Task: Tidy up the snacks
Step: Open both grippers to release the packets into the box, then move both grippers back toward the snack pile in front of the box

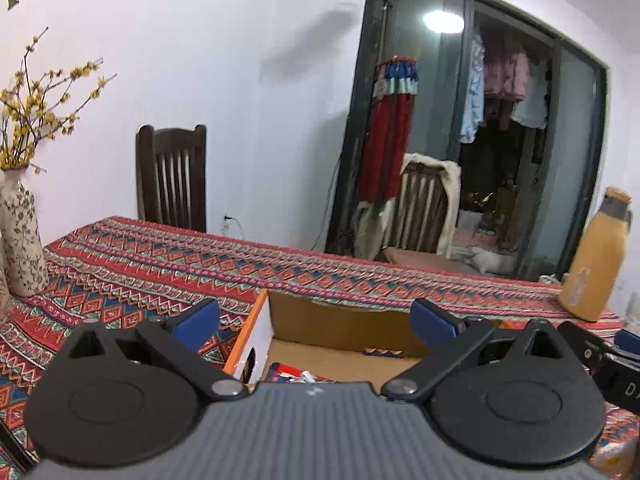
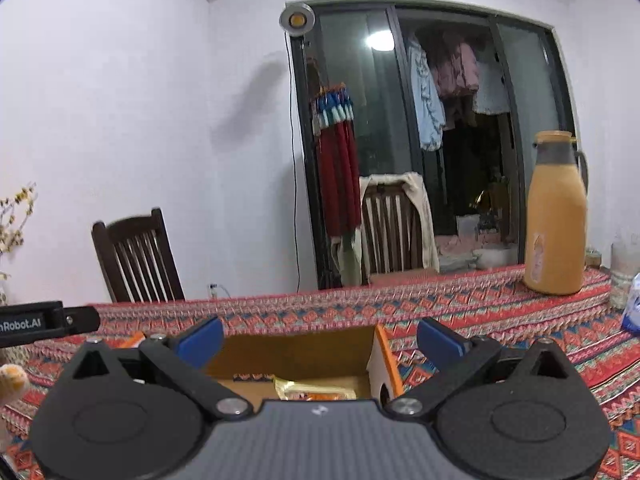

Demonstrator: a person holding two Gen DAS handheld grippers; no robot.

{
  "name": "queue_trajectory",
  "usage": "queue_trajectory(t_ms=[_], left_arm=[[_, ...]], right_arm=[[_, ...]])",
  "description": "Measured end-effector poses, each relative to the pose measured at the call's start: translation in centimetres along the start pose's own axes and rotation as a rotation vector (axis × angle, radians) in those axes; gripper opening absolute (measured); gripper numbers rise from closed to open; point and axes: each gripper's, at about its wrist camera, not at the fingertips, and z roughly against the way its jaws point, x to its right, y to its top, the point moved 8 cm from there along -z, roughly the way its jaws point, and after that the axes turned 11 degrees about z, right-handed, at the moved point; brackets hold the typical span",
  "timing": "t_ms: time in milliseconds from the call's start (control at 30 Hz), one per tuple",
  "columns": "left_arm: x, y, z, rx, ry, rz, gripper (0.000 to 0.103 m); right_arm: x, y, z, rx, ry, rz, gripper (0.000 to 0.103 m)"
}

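Observation:
An open cardboard box (image 1: 344, 320) with an orange and white outside stands on the patterned tablecloth, just in front of both grippers. Snack packets lie on its floor: a red and white one (image 1: 296, 374) in the left wrist view, a yellow one (image 2: 316, 391) in the right wrist view. My left gripper (image 1: 316, 320) is open above the box's left part, nothing between its blue pads (image 1: 198, 320). My right gripper (image 2: 320, 340) is open over the same box (image 2: 296, 354), also with nothing held. The right gripper's body (image 1: 604, 360) shows at the left view's right edge.
A flowered vase (image 1: 22, 236) with yellow branches stands far left on the table. An orange thermos jug (image 2: 556, 216) stands far right, with a glass jar (image 2: 624, 268) and a blue tissue pack (image 2: 632, 308) beside it. Two wooden chairs (image 2: 136, 256) stand behind the table.

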Motion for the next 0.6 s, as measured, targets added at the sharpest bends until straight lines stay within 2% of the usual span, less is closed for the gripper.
queue_trajectory(t_ms=[300,467,600], left_arm=[[0.4,0.1,6.4,0.033,-0.070,-0.045,0.103],[-1.0,-1.7,9.0,0.020,-0.083,-0.052,0.103],[-2.6,-3.7,10.2,-0.006,-0.065,-0.063,0.103]], right_arm=[[-0.4,1.7,6.6,0.082,0.027,0.025,0.103],[-1.0,0.6,10.4,0.095,0.056,0.029,0.103],[-1.5,-1.2,12.4,0.067,0.057,0.043,0.103]])
